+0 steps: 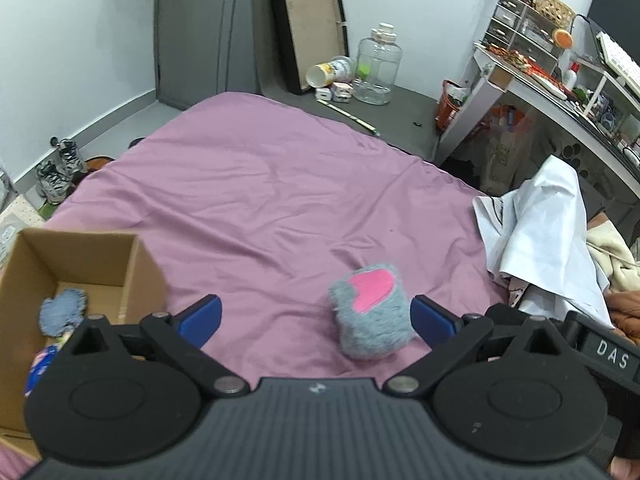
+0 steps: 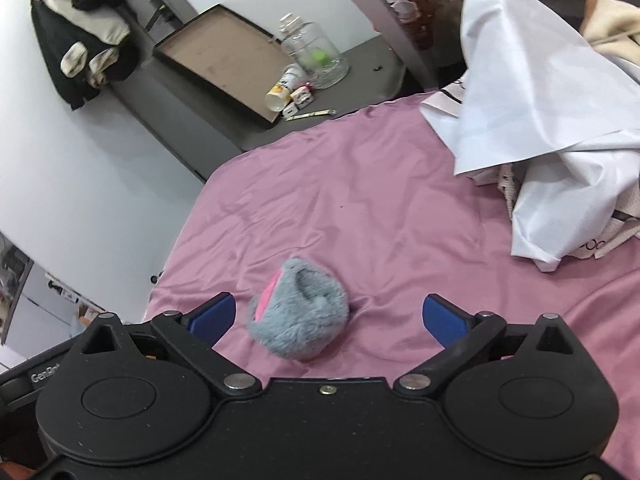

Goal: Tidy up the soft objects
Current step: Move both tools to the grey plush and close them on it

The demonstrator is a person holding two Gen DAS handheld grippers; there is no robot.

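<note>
both grippers, left gripper & right gripper, released wide around fluffy grey plush toy w/ pink patch on mauve bed sheet; brown cardboard box beside.

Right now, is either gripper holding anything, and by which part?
Nothing is held. Both the left gripper and right gripper are open; the fluffy grey-and-pink plush toy lies free on the purple bedsheet.

Each hand-held gripper is black, with blue finger pads, silver pivot screws and ribbed housing.

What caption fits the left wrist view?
Open left gripper over pink sheet, grey plush by one finger, box at left.
</note>
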